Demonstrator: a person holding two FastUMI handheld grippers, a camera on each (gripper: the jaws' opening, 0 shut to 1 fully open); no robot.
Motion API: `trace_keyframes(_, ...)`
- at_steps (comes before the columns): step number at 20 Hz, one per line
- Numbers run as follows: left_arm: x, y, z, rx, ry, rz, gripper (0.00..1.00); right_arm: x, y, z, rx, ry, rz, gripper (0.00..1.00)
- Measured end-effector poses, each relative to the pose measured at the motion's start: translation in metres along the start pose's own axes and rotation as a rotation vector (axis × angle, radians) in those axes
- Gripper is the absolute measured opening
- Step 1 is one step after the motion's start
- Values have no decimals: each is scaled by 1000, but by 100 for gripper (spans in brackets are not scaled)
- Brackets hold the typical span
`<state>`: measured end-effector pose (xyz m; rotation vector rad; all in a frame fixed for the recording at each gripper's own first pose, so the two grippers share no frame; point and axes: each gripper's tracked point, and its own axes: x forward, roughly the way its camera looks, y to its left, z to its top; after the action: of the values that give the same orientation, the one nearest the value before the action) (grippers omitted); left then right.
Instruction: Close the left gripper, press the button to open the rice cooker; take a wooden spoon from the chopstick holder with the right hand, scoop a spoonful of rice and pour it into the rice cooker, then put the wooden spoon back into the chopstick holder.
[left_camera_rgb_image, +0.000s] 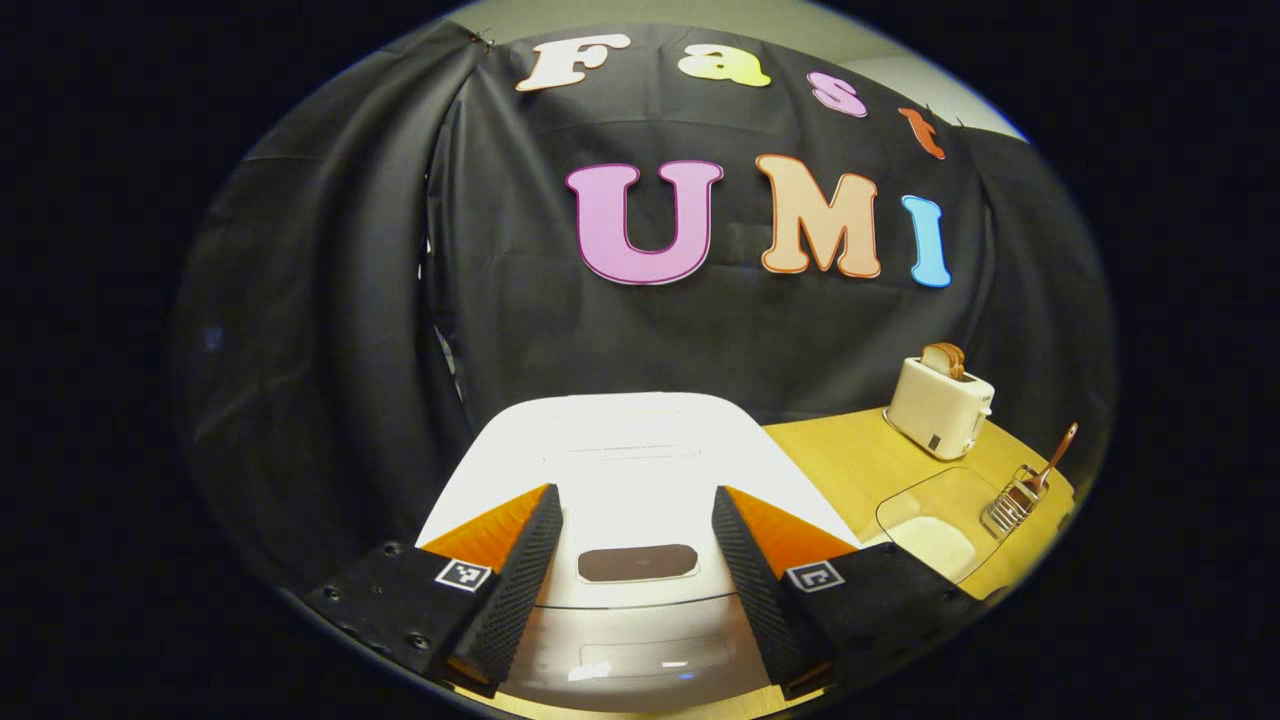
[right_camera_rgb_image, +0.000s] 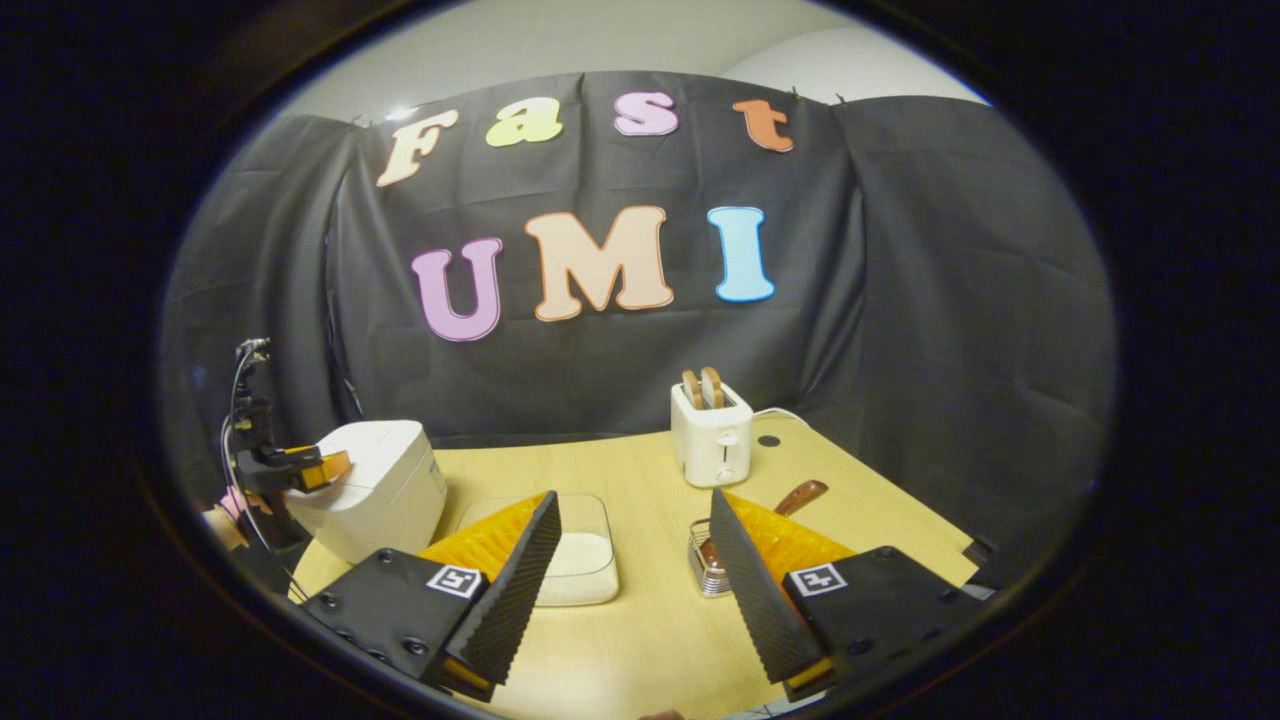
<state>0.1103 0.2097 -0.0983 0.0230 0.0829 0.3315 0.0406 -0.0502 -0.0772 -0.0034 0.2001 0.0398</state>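
The white rice cooker (left_camera_rgb_image: 620, 460) stands right under my left gripper (left_camera_rgb_image: 636, 500), lid down, its dark oval button (left_camera_rgb_image: 637, 563) between the wide-apart fingers. That gripper is open and holds nothing. In the right gripper view the cooker (right_camera_rgb_image: 375, 485) sits at the table's left with the left gripper (right_camera_rgb_image: 320, 468) hovering over its front. My right gripper (right_camera_rgb_image: 632, 500) is open and empty above the table. Behind its right finger is the wire chopstick holder (right_camera_rgb_image: 705, 565) with the wooden spoon (right_camera_rgb_image: 800, 495) leaning out of it. A clear container of rice (right_camera_rgb_image: 580, 555) lies just behind the left finger.
A white toaster (right_camera_rgb_image: 712, 435) with bread slices stands at the back of the wooden table (right_camera_rgb_image: 640, 620), with a cable behind it. In the left gripper view, toaster (left_camera_rgb_image: 940, 405), rice container (left_camera_rgb_image: 935, 520), holder (left_camera_rgb_image: 1012, 500) and spoon (left_camera_rgb_image: 1057, 455) lie off to the right.
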Motion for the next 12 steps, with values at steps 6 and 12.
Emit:
trace_keyframes(6,1,0,-4,-20,-39,26,87,-6,7,0,-7,-3,6,97)
trace_keyframes(12,-7,1,8,-17,-6,37,88,-3,21,10,-17,-31,22,95)
